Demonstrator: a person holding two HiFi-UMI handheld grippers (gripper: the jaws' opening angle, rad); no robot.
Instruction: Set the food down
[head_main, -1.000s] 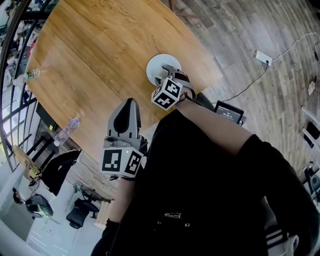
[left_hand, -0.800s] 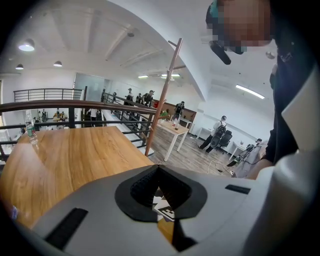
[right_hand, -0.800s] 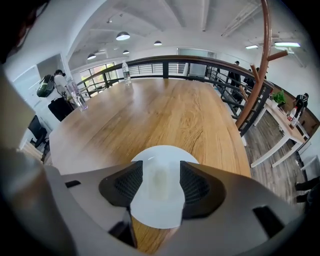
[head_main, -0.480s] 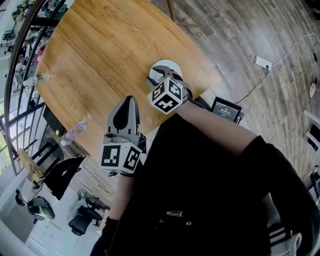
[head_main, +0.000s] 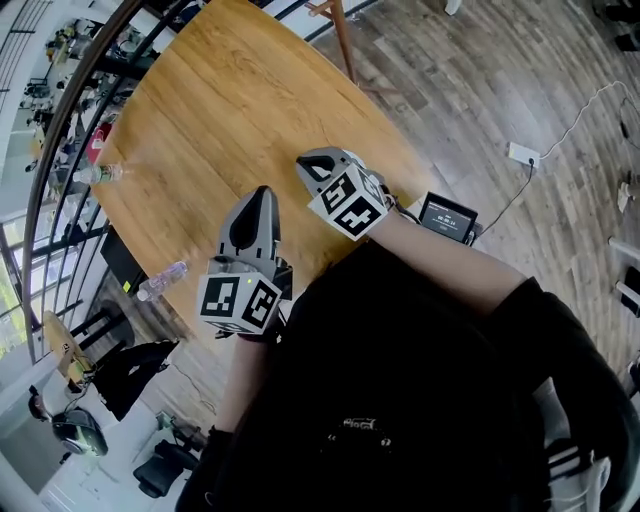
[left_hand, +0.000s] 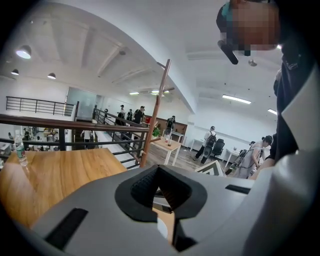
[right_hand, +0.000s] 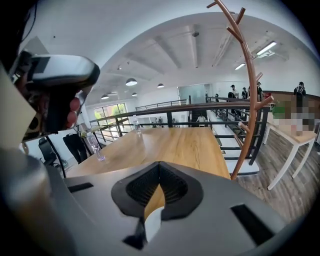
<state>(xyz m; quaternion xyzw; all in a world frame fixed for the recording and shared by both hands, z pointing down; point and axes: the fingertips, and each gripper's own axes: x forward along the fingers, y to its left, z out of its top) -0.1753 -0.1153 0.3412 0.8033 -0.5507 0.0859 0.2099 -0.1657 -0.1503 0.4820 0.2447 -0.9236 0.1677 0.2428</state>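
Observation:
My right gripper (head_main: 304, 163) hangs above the round wooden table (head_main: 200, 90), near its front right edge. Its jaws have just been closing and now meet at the tips, with nothing between them (right_hand: 159, 165). Below the jaws in the right gripper view shows a sliver of the white plate (right_hand: 152, 222). In the head view the gripper covers the plate. No food can be made out. My left gripper (head_main: 260, 192) hovers beside it to the left, its jaws together and empty (left_hand: 159, 167). A white bit of the plate (left_hand: 162, 227) shows under them.
Two plastic bottles (head_main: 102, 173) (head_main: 160, 280) lie or stand near the table's left rim. A wooden coat stand (right_hand: 245, 100) rises past the far edge, by a black railing (right_hand: 200, 107). A small screen device (head_main: 447, 217) lies on the floor, cabled to a socket.
Both grippers have risen from the table, the right one far more. The right gripper's jaws, spread over the plate before, have closed. The plate is now covered in the head view.

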